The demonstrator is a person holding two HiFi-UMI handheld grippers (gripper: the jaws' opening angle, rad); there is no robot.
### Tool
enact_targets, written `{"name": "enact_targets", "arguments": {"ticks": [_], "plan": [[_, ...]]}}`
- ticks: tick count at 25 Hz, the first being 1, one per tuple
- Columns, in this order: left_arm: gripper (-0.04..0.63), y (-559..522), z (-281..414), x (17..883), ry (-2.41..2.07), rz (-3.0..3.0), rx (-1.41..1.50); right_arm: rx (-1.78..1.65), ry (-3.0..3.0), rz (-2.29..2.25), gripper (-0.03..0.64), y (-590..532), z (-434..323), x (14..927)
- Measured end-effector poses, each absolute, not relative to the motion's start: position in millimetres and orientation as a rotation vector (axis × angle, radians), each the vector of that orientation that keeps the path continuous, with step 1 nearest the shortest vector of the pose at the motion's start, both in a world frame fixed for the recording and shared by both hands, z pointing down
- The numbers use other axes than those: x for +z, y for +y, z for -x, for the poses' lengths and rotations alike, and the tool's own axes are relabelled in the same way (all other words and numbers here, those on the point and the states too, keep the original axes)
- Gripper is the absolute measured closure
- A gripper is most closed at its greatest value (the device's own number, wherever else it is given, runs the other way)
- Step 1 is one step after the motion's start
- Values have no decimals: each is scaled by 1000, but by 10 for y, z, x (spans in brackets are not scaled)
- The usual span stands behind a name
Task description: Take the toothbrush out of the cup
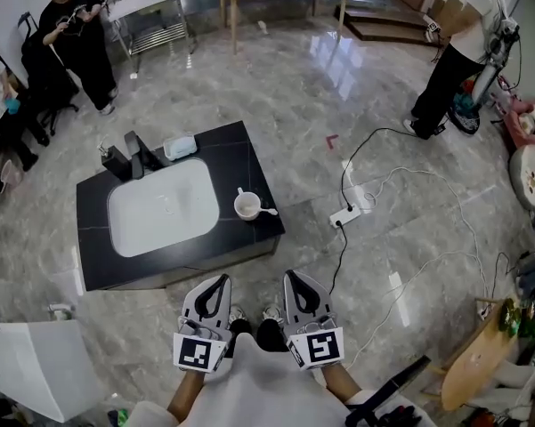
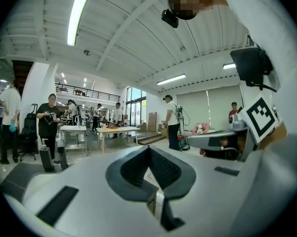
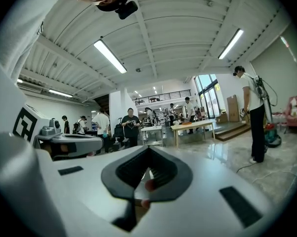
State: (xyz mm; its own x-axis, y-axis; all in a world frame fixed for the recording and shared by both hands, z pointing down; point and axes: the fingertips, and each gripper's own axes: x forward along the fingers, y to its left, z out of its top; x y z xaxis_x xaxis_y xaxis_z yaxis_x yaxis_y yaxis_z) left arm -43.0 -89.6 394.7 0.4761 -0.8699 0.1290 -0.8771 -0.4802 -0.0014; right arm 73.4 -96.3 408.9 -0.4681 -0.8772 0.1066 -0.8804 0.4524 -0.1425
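A white cup stands on the black counter, just right of the white sink basin. The white toothbrush rests in the cup and its handle sticks out over the rim to the right. Both grippers are held low, close to the person's body, short of the counter's near edge. My left gripper is shut and holds nothing. My right gripper is also shut and empty. In the left gripper view the left gripper points level across the room, as does the right gripper in the right gripper view; neither shows the cup.
A black faucet, a soap dispenser and a pale dish stand behind the basin. A power strip with trailing cables lies on the floor at the right. A white box sits at the lower left. People stand far back.
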Motion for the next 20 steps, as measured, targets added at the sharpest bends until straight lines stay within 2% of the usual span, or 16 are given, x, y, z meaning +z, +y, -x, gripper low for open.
{"name": "enact_targets", "arguments": {"ticks": [12,20], "plan": [[600,-988,554,4500,-1475,-2537,181,320,-2571,-1600,612,-1020,-625,4651],[600,-957,884,4978,-1540,-2457,258,417,-2468,-1620,612,-945,-567,5167]]}}
